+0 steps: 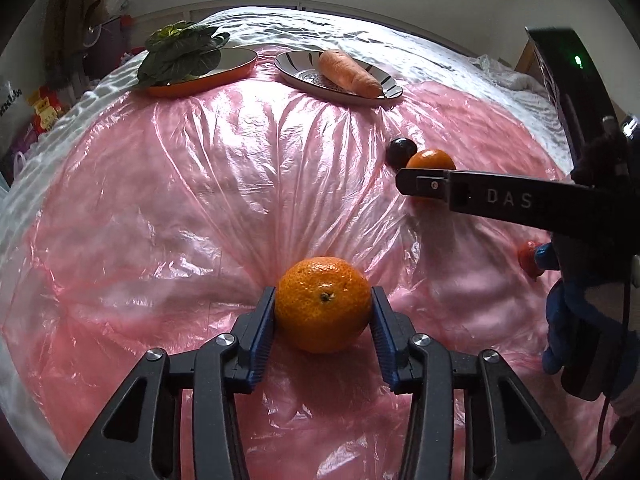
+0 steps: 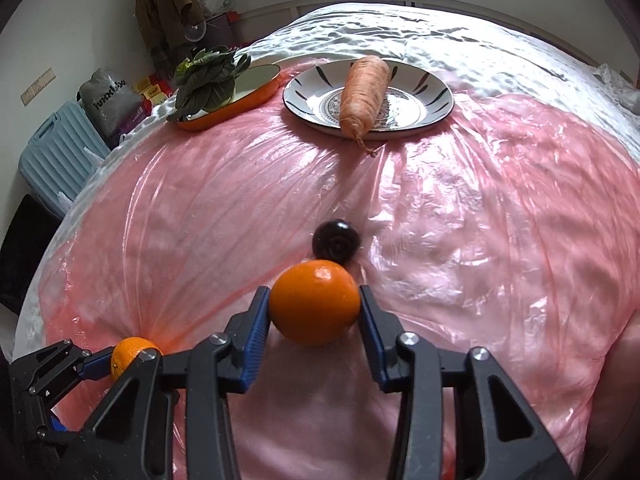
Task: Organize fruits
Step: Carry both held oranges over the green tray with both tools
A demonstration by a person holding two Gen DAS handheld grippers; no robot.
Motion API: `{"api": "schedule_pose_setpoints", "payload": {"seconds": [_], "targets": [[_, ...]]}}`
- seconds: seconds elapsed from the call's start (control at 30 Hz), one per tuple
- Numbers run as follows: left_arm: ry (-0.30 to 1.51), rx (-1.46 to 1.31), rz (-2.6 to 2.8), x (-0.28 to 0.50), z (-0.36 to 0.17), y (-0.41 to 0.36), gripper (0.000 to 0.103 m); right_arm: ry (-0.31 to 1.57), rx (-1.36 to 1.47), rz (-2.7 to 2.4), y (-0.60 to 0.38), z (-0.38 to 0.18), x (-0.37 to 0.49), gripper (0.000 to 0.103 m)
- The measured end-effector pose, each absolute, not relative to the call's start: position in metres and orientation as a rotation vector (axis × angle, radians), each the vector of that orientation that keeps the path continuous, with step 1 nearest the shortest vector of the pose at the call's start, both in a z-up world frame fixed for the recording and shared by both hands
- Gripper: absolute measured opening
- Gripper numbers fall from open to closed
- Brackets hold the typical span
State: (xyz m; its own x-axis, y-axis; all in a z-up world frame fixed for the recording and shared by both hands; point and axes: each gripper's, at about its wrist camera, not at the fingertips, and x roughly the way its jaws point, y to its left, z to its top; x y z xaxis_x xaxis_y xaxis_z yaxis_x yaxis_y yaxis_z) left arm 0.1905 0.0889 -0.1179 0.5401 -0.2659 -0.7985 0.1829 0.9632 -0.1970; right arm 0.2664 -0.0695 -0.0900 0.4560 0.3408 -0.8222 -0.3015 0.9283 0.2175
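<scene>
Left gripper [image 1: 323, 312]: its ribbed blue pads pressed both sides of a pebbly-skinned mandarin [image 1: 322, 304], which sat on the pink plastic sheet [image 1: 180, 208].
Right gripper [image 2: 314, 312]: the jaws stood around a smooth, glossy orange [image 2: 314, 303]; both pads seemed to touch it, though real contact was hard to make out.
Dark fruit [image 2: 335, 245]: round and shiny, just behind the orange, its lower part hidden.
Sheet: thin, wrinkled, reflective, spread over a white bed [image 2: 400, 28].
Plates: a patterned plate [image 2: 436, 100] carried a rough carrot [image 2: 364, 94]; an orange-rimmed dish [image 2: 256, 90] carried a leafy green vegetable [image 2: 208, 80].
Red object [image 1: 527, 256]: mostly hidden behind a blue-gloved hand [image 1: 568, 320].
</scene>
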Motion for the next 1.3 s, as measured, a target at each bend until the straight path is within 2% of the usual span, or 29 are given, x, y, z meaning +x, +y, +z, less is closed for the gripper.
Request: {"api": "schedule_pose_setpoints", "payload": {"seconds": [0.27, 0.83, 1.3], "targets": [[0.969, -0.301, -0.293, 0.188, -0.114, 0.127, 0.04, 1.019, 0.065, 0.412, -0.075, -0.08, 0.253, 0.071], [0.917, -0.313, -0.232, 0.142, -0.074, 0.163, 0.039, 0.979, 0.072, 0.483, -0.079, -0.038, 0.184, 0.071], [0.892, -0.286, -0.253, 0.065, -0.046, 0.137, 0.039, 0.962, 0.071, 0.496, -0.118, -0.015, 0.084, 0.071]]}}
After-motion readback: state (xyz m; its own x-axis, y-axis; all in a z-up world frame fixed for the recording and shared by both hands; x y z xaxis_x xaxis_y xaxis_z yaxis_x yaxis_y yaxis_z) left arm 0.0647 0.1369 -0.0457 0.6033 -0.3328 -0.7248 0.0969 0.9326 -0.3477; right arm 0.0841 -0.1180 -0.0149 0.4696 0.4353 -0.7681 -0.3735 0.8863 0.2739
